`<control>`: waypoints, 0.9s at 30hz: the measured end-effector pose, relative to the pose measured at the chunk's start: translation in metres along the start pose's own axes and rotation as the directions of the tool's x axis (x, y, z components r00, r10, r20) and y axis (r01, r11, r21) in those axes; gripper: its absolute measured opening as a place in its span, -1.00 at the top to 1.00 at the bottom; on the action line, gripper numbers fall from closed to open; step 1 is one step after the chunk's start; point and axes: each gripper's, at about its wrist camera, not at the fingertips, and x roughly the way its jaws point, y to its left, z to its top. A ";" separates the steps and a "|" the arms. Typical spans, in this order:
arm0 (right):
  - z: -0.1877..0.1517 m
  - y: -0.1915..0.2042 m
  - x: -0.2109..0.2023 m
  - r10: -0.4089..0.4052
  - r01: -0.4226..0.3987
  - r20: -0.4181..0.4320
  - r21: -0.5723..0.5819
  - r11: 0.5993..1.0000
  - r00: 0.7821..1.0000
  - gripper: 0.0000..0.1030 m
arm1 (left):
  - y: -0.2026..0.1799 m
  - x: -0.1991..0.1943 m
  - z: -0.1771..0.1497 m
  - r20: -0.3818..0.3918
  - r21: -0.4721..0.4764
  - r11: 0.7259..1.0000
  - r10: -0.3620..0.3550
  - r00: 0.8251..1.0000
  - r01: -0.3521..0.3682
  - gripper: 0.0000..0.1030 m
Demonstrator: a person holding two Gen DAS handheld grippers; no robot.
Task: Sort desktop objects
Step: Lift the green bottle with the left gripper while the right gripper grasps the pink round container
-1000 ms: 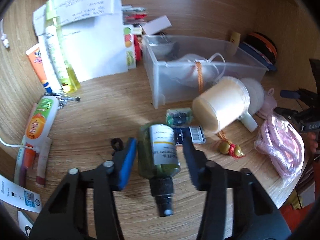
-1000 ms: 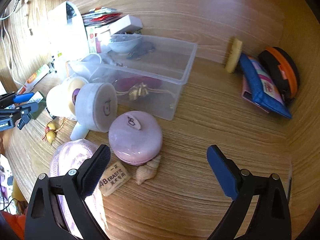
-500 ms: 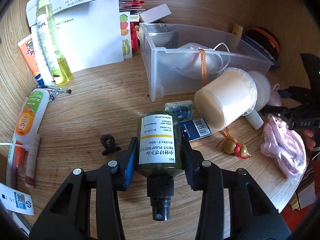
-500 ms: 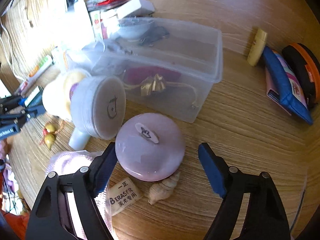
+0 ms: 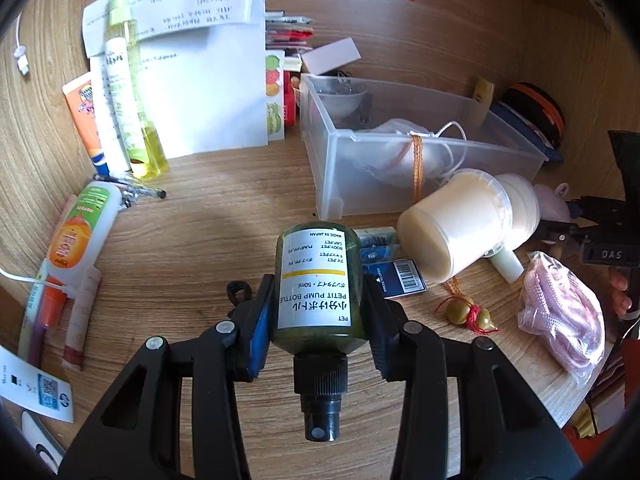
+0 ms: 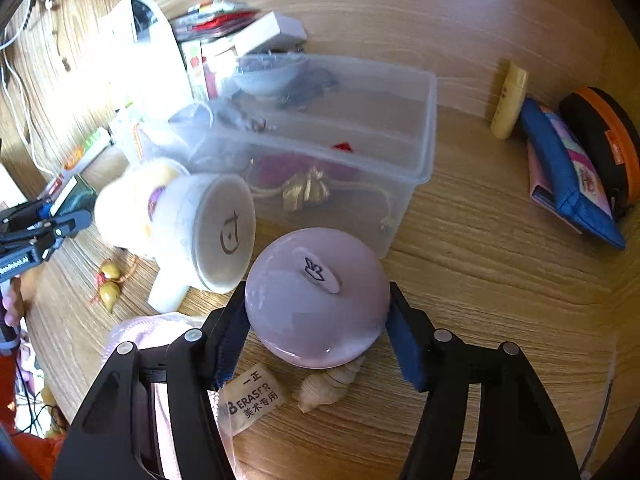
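Observation:
My left gripper [image 5: 316, 316] is shut on a small green pump bottle [image 5: 316, 284] with a white label, held above the wooden desk with its black pump toward the camera. My right gripper [image 6: 316, 320] has its blue pads against both sides of a round lilac case [image 6: 316, 300] that rests on the desk by a seashell [image 6: 330, 384] and an eraser [image 6: 254, 398]. A clear plastic bin [image 6: 348, 148] stands just behind the case; it also shows in the left wrist view [image 5: 400, 148], beyond the bottle.
A cream jar [image 5: 456, 224] lies on its side beside the bin. A bagged pink cord [image 5: 560, 312], a gourd charm [image 5: 468, 314], tubes and a spray bottle [image 5: 132, 92] lie around. Pouches [image 6: 568, 168] lean at the back right.
My left gripper closed on the green bottle and lifted it off the desk. My right gripper moved forward and closed around the lilac case.

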 end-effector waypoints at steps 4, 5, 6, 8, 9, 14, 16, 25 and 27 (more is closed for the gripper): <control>0.000 -0.003 -0.018 -0.004 0.003 0.038 0.018 1.000 0.999 -0.16 | -0.002 -0.016 0.006 0.059 0.017 0.999 0.038 0.998 -0.040 0.20; 0.001 -0.006 -0.018 -0.002 0.001 0.045 0.020 1.000 0.999 -0.17 | -0.001 -0.020 0.008 0.073 0.020 0.999 0.039 0.997 -0.040 0.20; 0.000 -0.008 -0.020 -0.002 0.001 0.054 0.022 1.000 0.999 -0.17 | -0.002 -0.024 0.011 0.090 0.021 0.999 0.042 0.995 -0.044 0.20; -0.002 -0.011 -0.024 -0.005 0.002 0.076 0.028 1.000 0.997 -0.17 | -0.004 -0.030 0.017 0.116 0.026 0.998 0.051 0.992 -0.054 0.20; -0.002 -0.013 -0.025 -0.006 0.003 0.087 0.030 1.000 0.996 -0.17 | -0.006 -0.034 0.020 0.133 0.030 0.998 0.053 0.990 -0.057 0.20; 0.000 -0.016 -0.036 -0.004 -0.001 0.141 0.036 0.999 0.990 -0.17 | -0.012 -0.041 0.033 0.184 0.039 0.998 0.047 0.982 -0.055 0.20; 0.003 -0.018 -0.042 0.002 -0.008 0.156 0.037 0.999 0.988 -0.17 | -0.015 -0.043 0.037 0.200 0.039 0.998 0.043 0.979 -0.051 0.20; 0.033 -0.017 -0.046 0.016 -0.023 0.211 0.031 0.999 0.977 -0.17 | -0.024 -0.040 0.062 0.244 0.041 0.999 0.001 0.970 -0.012 0.20; 0.040 -0.016 -0.046 0.020 -0.026 0.222 0.026 0.999 0.975 -0.17 | -0.025 -0.037 0.070 0.250 0.043 0.999 -0.011 0.968 0.001 0.20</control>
